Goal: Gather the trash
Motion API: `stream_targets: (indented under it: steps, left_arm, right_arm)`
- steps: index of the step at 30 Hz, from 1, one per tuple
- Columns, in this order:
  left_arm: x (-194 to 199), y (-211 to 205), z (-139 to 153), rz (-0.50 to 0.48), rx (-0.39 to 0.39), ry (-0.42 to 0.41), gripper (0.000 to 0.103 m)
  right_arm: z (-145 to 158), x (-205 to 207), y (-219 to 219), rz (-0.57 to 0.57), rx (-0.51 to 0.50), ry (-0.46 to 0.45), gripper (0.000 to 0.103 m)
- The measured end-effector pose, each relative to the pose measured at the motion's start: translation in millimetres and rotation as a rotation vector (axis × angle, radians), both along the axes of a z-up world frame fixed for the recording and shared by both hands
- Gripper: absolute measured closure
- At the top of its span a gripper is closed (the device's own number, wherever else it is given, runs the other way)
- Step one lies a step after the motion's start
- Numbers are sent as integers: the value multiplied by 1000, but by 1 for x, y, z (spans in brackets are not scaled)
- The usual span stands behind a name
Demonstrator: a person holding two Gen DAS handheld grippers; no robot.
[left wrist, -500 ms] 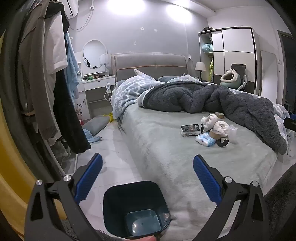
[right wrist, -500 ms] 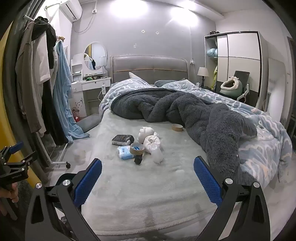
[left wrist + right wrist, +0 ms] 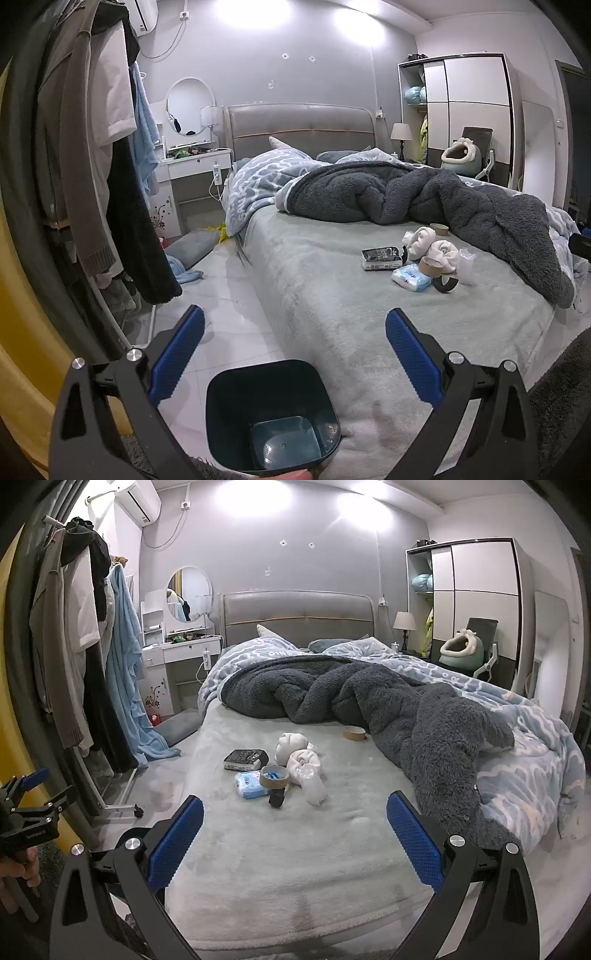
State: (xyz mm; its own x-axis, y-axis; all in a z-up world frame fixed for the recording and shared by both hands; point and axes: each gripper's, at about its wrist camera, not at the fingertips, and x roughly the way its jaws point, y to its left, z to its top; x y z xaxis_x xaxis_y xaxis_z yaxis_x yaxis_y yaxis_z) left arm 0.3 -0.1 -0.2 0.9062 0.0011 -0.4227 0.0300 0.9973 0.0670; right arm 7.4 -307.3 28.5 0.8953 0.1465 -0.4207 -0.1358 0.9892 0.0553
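Jaws: left gripper (image 3: pixel 294 345) and right gripper (image 3: pixel 294 825) both spread wide, holding nothing.
Receptacle: dark teal square plastic bin (image 3: pixel 271 413), on the floor at the bed's foot, nothing visible inside.
Trash: brown cardboard tape roll (image 3: pixel 274 775), blue tissue pack (image 3: pixel 251 784), clear crumpled plastic (image 3: pixel 312 781), clustered mid-bed.
Risks: white rolled socks (image 3: pixel 291 744) touching the cluster may be grabbed by mistake; soft fleece may snag in the jaws.

A home bedroom: an unmade bed (image 3: pixel 295 849) with a padded headboard (image 3: pixel 295 618), a wardrobe (image 3: pixel 476 590) right of it, a clothes rack (image 3: pixel 74 646) left.
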Motion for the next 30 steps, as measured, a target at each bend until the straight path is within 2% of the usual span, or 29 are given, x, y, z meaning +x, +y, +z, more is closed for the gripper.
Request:
stream_targets:
  steps: [30]
  left_arm:
    - [0, 0, 0, -1, 2, -1, 3]
  right_arm:
    - [1, -1, 2, 1, -10, -5, 3]
